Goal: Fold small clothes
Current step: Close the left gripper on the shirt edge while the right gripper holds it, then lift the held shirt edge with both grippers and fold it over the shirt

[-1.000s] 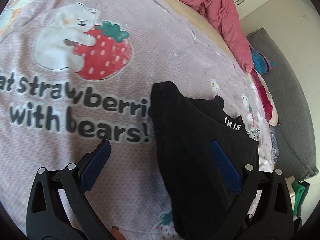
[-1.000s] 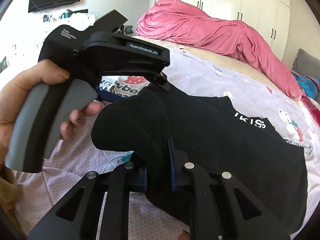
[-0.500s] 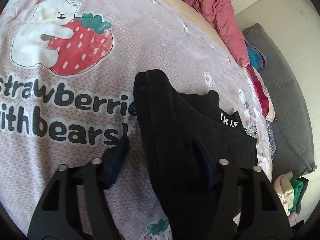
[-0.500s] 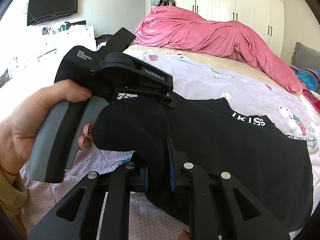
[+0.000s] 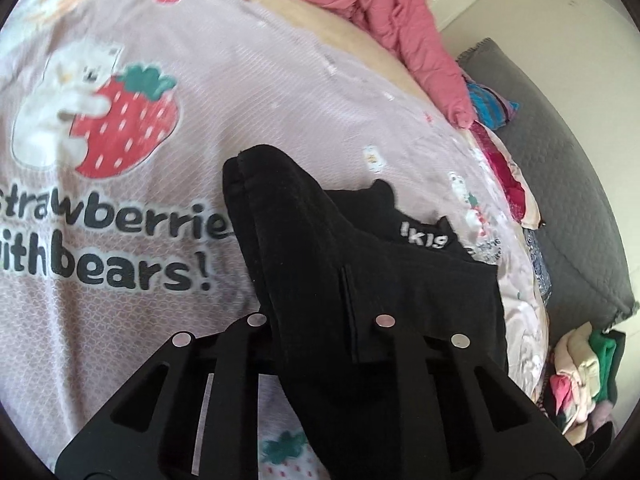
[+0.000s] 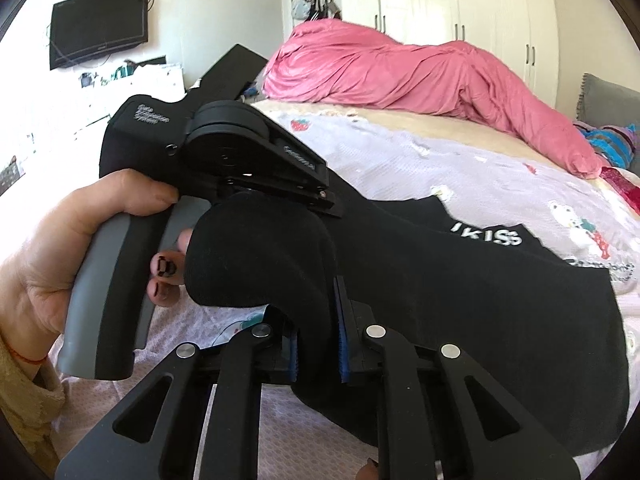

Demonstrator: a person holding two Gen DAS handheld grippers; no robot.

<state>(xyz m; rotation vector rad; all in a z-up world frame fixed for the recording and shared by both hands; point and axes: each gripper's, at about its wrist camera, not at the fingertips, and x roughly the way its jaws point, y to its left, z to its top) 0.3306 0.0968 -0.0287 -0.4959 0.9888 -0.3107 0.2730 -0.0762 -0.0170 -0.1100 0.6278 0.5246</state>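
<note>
A small black garment (image 5: 360, 280) with white lettering lies partly on the pink strawberry bedsheet (image 5: 120, 240) and is lifted at its near end. My left gripper (image 5: 316, 344) is shut on its folded edge; the cloth hides the pads. In the right wrist view my right gripper (image 6: 316, 352) is shut on another fold of the black garment (image 6: 460, 292), blue pads (image 6: 342, 352) pressed to the cloth. The left gripper's body (image 6: 224, 168) and the hand holding it sit just beyond, clamping the same raised end.
A pink duvet (image 6: 400, 72) lies bunched at the far end of the bed. A grey sofa (image 5: 560, 180) stands at the right, with a pile of coloured clothes (image 5: 580, 380) at its foot. A wardrobe (image 6: 460, 0) and a wall TV (image 6: 96, 20) are behind.
My left gripper was open around the garment's edge a second ago and has closed on it. The right gripper has kept its hold and hardly moved.
</note>
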